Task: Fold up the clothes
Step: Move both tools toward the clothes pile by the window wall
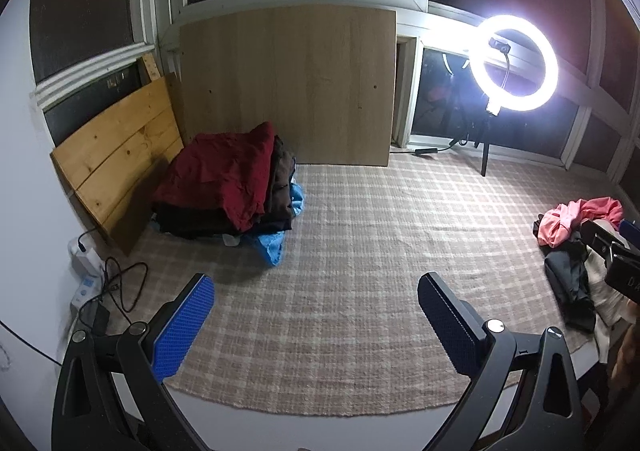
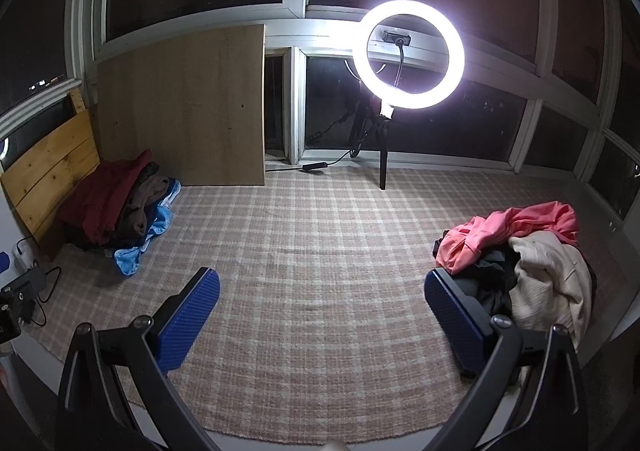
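Right wrist view: the unfolded clothes heap [image 2: 524, 263], pink and cream over dark pieces, lies crumpled just right of the right tongs [image 2: 320, 303], which gape wide, empty. Left tongs [image 1: 316, 311] likewise released; the folded stack [image 1: 228, 183], red on top, sits ahead-left on the checked rug [image 1: 360, 231].

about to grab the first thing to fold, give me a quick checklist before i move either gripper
1. Left gripper open, nothing between its fingers: ok.
2. Right gripper open, nothing between its fingers: ok.
3. Unfolded heap within view by the right gripper, pink garment on top: ok.
4. Bare stretch of checked rug to spread a garment on: ok.
5. Stacked pile kept apart, at the far left: ok.
6. Cables near the left gripper, clear of its path: cannot tell.
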{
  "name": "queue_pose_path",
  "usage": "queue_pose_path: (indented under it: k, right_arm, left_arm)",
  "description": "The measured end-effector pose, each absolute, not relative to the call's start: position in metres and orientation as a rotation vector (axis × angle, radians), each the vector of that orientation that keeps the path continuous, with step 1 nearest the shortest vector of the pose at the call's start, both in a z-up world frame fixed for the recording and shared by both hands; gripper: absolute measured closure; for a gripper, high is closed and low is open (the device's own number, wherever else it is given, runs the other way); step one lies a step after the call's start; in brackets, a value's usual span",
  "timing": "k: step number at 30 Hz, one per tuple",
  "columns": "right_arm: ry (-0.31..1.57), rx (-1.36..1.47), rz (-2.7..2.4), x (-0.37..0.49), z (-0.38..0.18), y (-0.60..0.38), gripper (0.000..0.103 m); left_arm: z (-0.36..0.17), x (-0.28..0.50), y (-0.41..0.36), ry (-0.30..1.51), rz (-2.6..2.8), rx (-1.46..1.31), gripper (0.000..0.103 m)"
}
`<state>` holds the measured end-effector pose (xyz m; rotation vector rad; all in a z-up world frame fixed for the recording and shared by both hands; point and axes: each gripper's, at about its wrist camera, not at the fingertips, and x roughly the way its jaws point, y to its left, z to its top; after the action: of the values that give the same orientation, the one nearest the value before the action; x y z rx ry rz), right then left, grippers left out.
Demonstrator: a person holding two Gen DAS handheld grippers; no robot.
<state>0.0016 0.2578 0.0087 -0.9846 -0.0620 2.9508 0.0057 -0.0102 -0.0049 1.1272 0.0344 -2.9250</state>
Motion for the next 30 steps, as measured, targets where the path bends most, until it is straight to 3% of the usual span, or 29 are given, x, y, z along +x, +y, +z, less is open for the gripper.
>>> queue_pose_path:
  k: [30]
  right_arm:
    - [-0.018, -0.903, 2.77, 0.043, 0.015, 0.289, 0.0]
  left_arm:
    - [0.007, -0.008, 0.062, -0.14, -3.228, 1.114, 0.001]
